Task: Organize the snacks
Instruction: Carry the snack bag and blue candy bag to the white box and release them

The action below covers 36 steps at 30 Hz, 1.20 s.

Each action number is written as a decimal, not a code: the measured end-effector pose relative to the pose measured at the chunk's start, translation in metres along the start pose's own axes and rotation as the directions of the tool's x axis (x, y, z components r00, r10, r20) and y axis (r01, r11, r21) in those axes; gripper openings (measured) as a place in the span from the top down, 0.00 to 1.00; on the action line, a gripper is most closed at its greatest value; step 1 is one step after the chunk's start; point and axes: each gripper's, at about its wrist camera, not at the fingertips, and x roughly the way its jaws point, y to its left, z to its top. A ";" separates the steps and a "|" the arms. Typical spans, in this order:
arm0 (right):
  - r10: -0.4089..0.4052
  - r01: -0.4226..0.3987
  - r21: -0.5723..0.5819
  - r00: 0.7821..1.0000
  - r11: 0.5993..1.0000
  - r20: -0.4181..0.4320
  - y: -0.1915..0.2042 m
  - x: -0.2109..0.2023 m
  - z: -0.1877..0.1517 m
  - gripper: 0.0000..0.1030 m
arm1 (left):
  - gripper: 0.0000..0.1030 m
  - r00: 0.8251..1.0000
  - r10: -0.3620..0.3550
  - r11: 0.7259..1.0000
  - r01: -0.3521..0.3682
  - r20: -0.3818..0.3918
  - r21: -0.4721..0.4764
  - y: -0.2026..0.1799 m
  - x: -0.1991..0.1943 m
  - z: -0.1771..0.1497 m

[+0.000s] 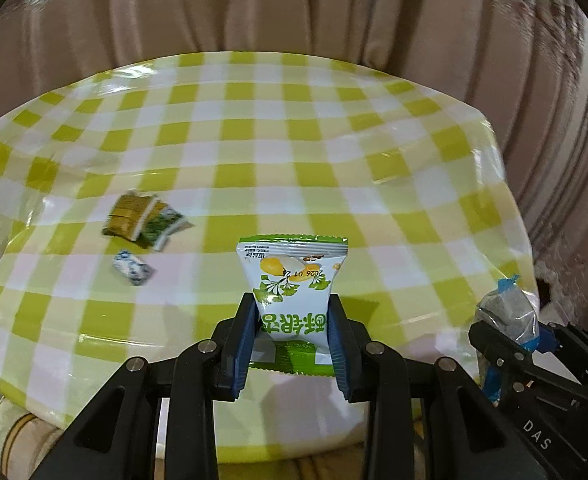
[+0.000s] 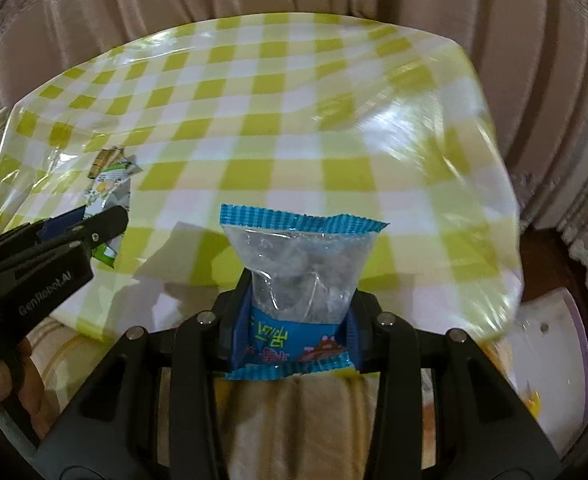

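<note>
1. The left gripper (image 1: 292, 322) has its jaws closed on a green-and-white snack packet (image 1: 292, 280), which stands upright between the blue pads above the near edge of the counter (image 1: 333, 128).
2. The right gripper (image 2: 294, 320) has its jaws clamped on a clear snack bag with blue ends (image 2: 297, 268), also held upright above the near side of the counter.
3. The counter wears a glossy yellow-green and white checked cloth (image 2: 254, 120), rumpled and shining under the light.
4. On the cloth, well to the left in the left wrist view, lie a small pile of olive-and-green packets (image 1: 142, 220) and, just in front of it, a blue-and-white wrapped sweet (image 1: 132, 268).
5. The stretch of cloth straight ahead of both grippers carries nothing that blocks them.
6. The two grippers ride side by side; each shows at the edge of the other's view, and the left one partly hides the pile in the right wrist view.
7. Beige pleated curtains (image 1: 294, 8) hang behind the counter.
8. A white board with a purple edge (image 2: 549, 360) stands low beside the counter on the right.
</note>
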 end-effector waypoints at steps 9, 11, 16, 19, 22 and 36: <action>-0.081 0.083 0.055 0.996 0.995 -0.049 -0.049 -0.016 -0.038 0.59 | 0.66 0.993 -0.114 0.990 0.117 -0.037 0.077 -0.050 -0.008 -0.012; -0.100 0.105 0.077 0.993 0.992 -0.066 -0.062 -0.018 -0.047 0.59 | 0.66 0.989 -0.140 0.985 0.144 -0.049 0.094 -0.062 -0.010 -0.015; -0.152 0.162 0.106 0.984 0.981 -0.098 -0.090 -0.025 -0.065 0.59 | 0.66 0.970 -0.225 0.964 0.235 -0.088 0.121 -0.088 -0.013 -0.023; -0.182 0.195 0.123 0.977 0.973 -0.111 -0.104 -0.029 -0.073 0.59 | 0.66 0.953 -0.281 0.945 0.296 -0.116 0.136 -0.104 -0.016 -0.029; -0.225 0.244 0.144 0.965 0.959 -0.132 -0.123 -0.034 -0.081 0.59 | 0.66 0.931 -0.335 0.922 0.356 -0.145 0.155 -0.120 -0.017 -0.035; -0.359 0.402 0.209 0.908 0.891 -0.217 -0.180 -0.047 -0.104 0.47 | 0.41 0.847 -0.461 0.811 0.523 -0.266 0.262 -0.179 -0.025 -0.059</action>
